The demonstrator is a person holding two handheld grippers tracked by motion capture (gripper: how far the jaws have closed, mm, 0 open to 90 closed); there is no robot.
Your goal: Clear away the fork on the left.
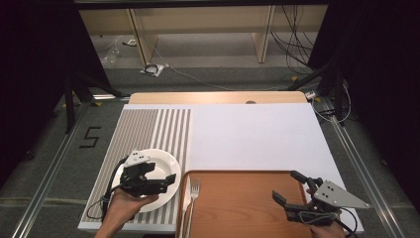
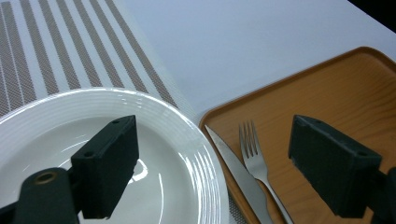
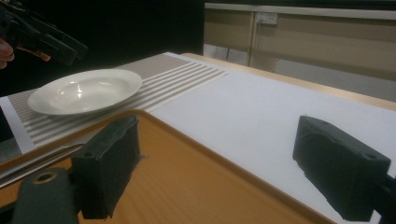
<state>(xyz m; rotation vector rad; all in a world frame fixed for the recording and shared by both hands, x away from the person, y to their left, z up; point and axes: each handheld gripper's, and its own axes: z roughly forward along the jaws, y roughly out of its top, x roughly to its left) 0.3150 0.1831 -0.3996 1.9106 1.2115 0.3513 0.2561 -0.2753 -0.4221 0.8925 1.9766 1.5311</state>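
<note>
High view first: a round white ceramic plate (image 1: 157, 166) with a ribbed rim and a shallow glossy well lies on the grey-and-white striped placemat (image 1: 148, 126) at the near left of the bench (image 1: 257, 134). It is empty and catches a bright glint in its well. Just at its 3 o'clock sits a brown wooden tray (image 1: 242, 198) with raised edges, and on the tray's left margin lie a silver table knife (image 1: 186, 196) and a silver fork (image 1: 194, 193), side by side, tips pointing to 12 o'clock.

The left gripper (image 1: 157, 182) hovers over the plate's near half, held by the person's left hand (image 1: 126, 203); its black fingers (image 1: 171, 178) stand wide apart with nothing between them. In the left gripper view one finger (image 2: 109, 163) hangs above the plate's (image 2: 187, 154) well while the other (image 2: 334, 165) hangs over the tray (image 2: 327, 107) — the plate's rim, the knife (image 2: 238, 172) and the fork (image 2: 254, 156) lie in the gap below, untouched.

The right gripper (image 1: 289, 187) sits at the tray's near right, around 4 o'clock from the plate and well apart from it, its fingers (image 1: 280, 199) likewise spread wide and holding nothing. In the right gripper view the plate (image 3: 86, 91) lies far off at 10 o'clock — beyond the tray's (image 3: 196, 182) rim.
</note>
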